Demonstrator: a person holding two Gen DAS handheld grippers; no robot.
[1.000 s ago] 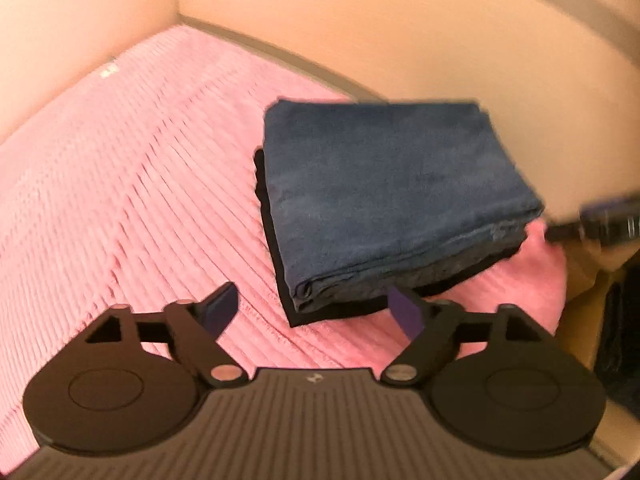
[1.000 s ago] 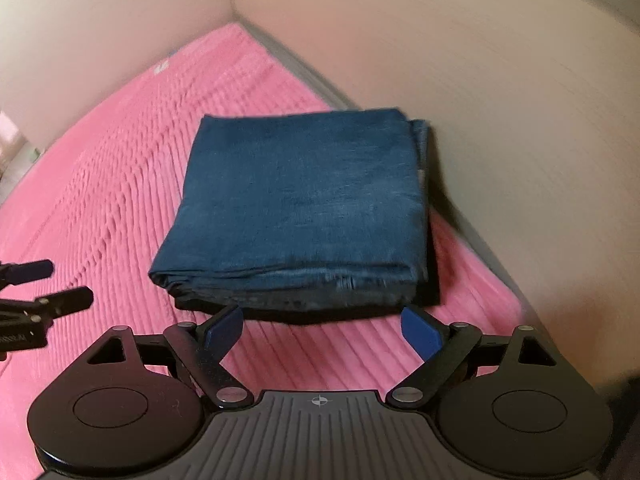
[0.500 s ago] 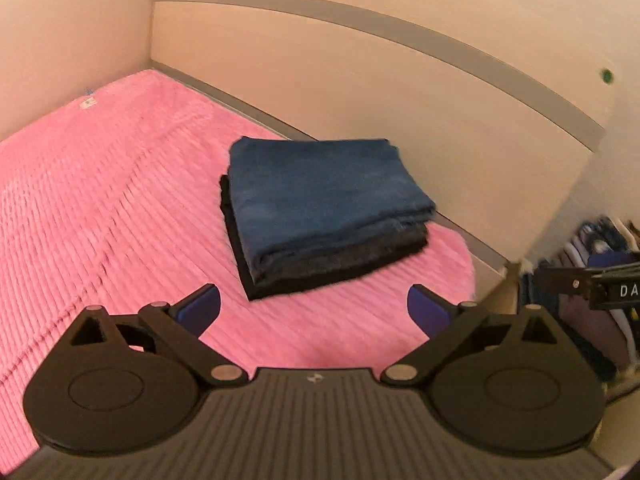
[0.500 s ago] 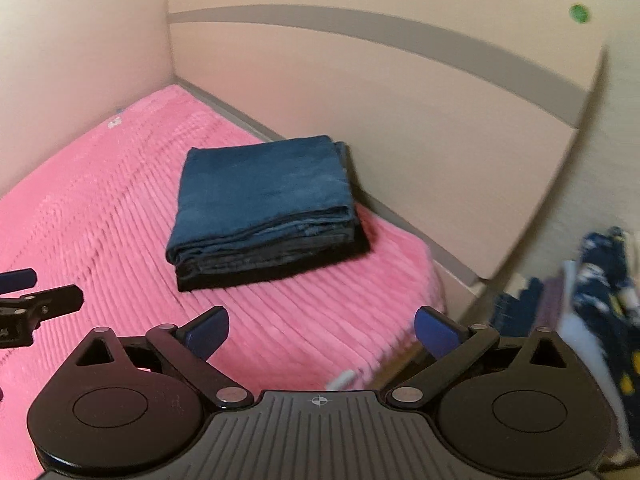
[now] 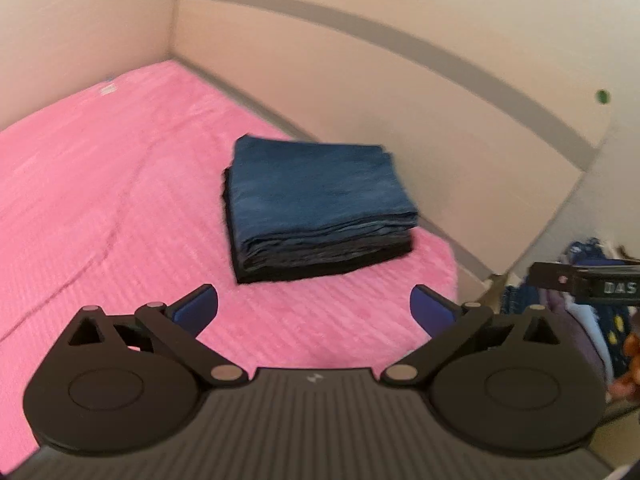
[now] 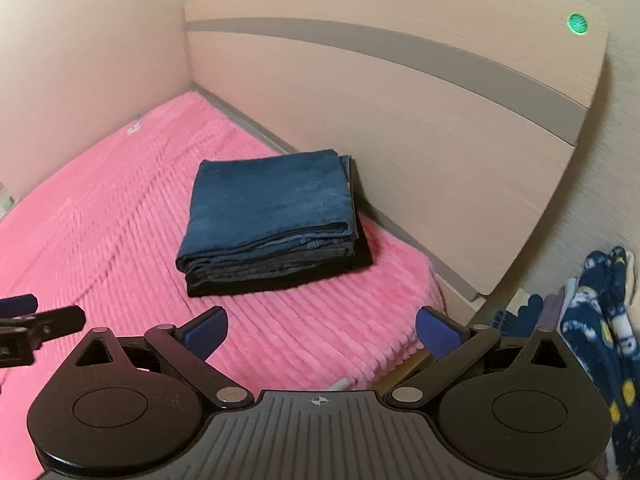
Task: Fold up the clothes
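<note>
Resting on the pink bedspread (image 6: pixel 100 240) near the headboard (image 6: pixel 440 128), the folded stack (image 6: pixel 268 216) lies untouched; left gripper (image 5: pixel 314 312) and right gripper (image 6: pixel 322 330) jaws stand wide, empty.

Left wrist view: folded stack on bed, tool clear.
The left tool (image 5: pixel 314 312) has its jaws spread wide, empty, short of the folded clothes (image 5: pixel 320 208). The stack lies on the pink bed (image 5: pixel 100 208) beside the headboard (image 5: pixel 400 92). The right tool (image 5: pixel 584 284) shows at the right edge.
</note>
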